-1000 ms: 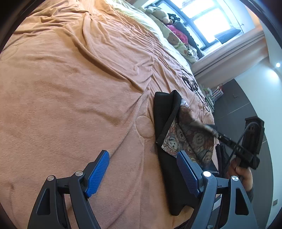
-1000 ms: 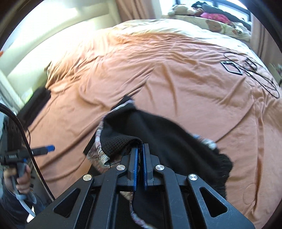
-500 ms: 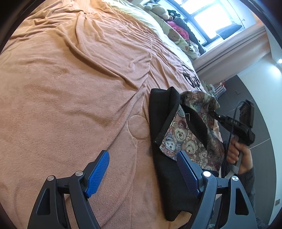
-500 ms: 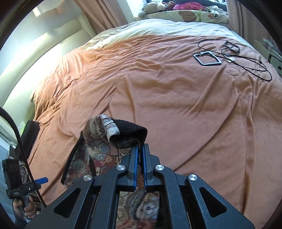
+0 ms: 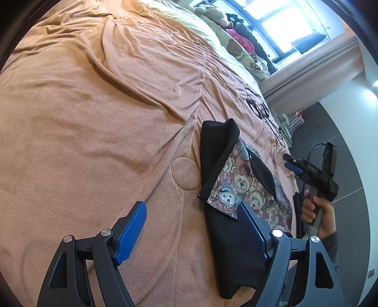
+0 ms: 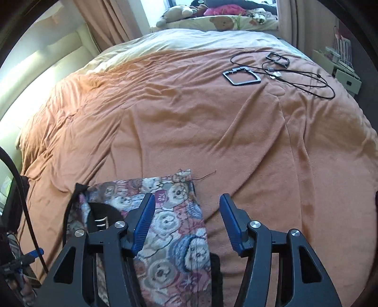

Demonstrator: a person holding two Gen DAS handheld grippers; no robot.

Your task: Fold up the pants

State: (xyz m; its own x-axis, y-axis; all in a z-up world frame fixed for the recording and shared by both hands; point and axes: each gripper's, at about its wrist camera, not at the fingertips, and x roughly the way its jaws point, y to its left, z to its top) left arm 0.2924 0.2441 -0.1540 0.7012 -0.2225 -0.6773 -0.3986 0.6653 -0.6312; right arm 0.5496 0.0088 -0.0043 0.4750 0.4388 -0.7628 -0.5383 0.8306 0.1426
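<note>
The pants [image 5: 238, 179] are teddy-bear print outside with black lining. They lie in a folded bundle near the bed's edge on the orange blanket [image 5: 106, 118]. In the right wrist view the printed side [image 6: 165, 219] faces up, with a patch of black lining showing at its left. My left gripper [image 5: 191, 226] is open and empty, its right finger over the bundle's black part. My right gripper [image 6: 187, 219] is open and empty just above the bundle's right edge. It also shows in the left wrist view [image 5: 297, 165], held beyond the pants.
Black cables [image 6: 297, 75] and a black square frame [image 6: 241, 75] lie on the far right of the blanket. Pillows and soft toys [image 6: 212, 16] sit at the head of the bed. A dark floor [image 5: 349, 153] runs along the bed's edge.
My right gripper carried a pinched part of the pants over, laid the printed side up, then opened and let go. The left gripper stayed open and nearly still.
</note>
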